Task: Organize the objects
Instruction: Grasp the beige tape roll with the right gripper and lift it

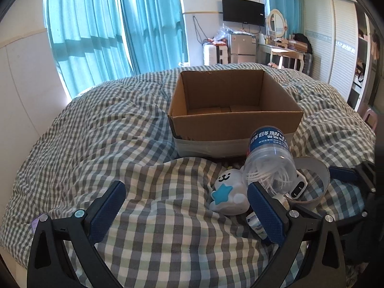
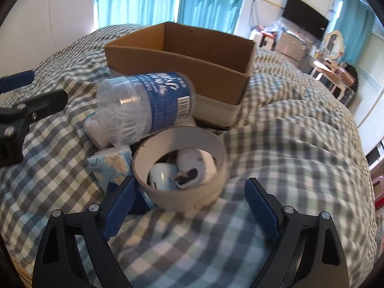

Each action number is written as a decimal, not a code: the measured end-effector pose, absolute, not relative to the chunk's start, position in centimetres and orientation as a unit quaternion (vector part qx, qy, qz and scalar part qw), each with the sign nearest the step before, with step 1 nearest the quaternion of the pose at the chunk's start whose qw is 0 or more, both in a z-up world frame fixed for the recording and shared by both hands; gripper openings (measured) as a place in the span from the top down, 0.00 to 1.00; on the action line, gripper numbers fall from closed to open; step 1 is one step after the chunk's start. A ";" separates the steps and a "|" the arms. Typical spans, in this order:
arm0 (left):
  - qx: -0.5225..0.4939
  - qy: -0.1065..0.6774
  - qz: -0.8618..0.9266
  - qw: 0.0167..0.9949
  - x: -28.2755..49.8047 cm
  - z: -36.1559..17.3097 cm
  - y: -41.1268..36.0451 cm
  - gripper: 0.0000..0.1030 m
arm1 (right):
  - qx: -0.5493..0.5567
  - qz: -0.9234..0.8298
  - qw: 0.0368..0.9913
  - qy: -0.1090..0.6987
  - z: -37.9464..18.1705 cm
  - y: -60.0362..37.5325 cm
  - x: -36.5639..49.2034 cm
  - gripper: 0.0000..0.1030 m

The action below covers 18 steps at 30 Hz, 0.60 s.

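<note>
An open, empty cardboard box [image 1: 236,120] [image 2: 192,64] stands on the checked bed. In front of it lies a pile: a clear jar of cotton swabs with a blue label [image 1: 270,158] [image 2: 146,108] on its side, a white bear toy with a blue star [image 1: 228,193], a tissue pack [image 2: 109,165], and a grey tape ring [image 2: 180,175] [image 1: 314,180] around small white items. My left gripper [image 1: 187,206] is open, left of the pile, its right finger beside the toy. My right gripper [image 2: 192,204] is open, just in front of the tape ring.
The checked duvet [image 1: 120,144] is rumpled, with folds around the box. Teal curtains [image 1: 108,31], a television [image 1: 243,10], a small fridge and a dressing table stand beyond the bed. A wardrobe [image 1: 336,40] is at the right.
</note>
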<state>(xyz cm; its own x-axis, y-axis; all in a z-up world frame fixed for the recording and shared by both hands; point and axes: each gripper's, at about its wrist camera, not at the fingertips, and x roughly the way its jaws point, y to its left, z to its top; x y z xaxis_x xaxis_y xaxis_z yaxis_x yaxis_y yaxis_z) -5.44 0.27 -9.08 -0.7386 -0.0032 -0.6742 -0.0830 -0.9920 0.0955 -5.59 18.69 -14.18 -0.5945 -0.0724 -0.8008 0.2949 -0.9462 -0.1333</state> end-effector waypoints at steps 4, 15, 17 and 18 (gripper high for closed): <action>-0.364 0.057 0.929 0.035 -5.7 -9.1 0.4 0.00 | 0.441 -0.883 0.107 0.122 -14.5 18.3 -6.5 0.22; -0.363 0.074 0.924 0.096 -6.6 -9.0 4.3 0.00 | 0.346 -0.933 0.036 0.089 -7.2 23.1 -4.1 0.23; -0.366 0.080 0.922 0.103 -7.2 -9.4 5.3 0.00 | 0.340 -0.936 0.029 0.081 -6.5 24.0 -4.2 0.23; -0.369 0.078 0.919 0.113 -7.5 -9.6 5.8 0.00 | 0.339 -0.937 0.027 0.077 -6.3 24.4 -4.3 0.23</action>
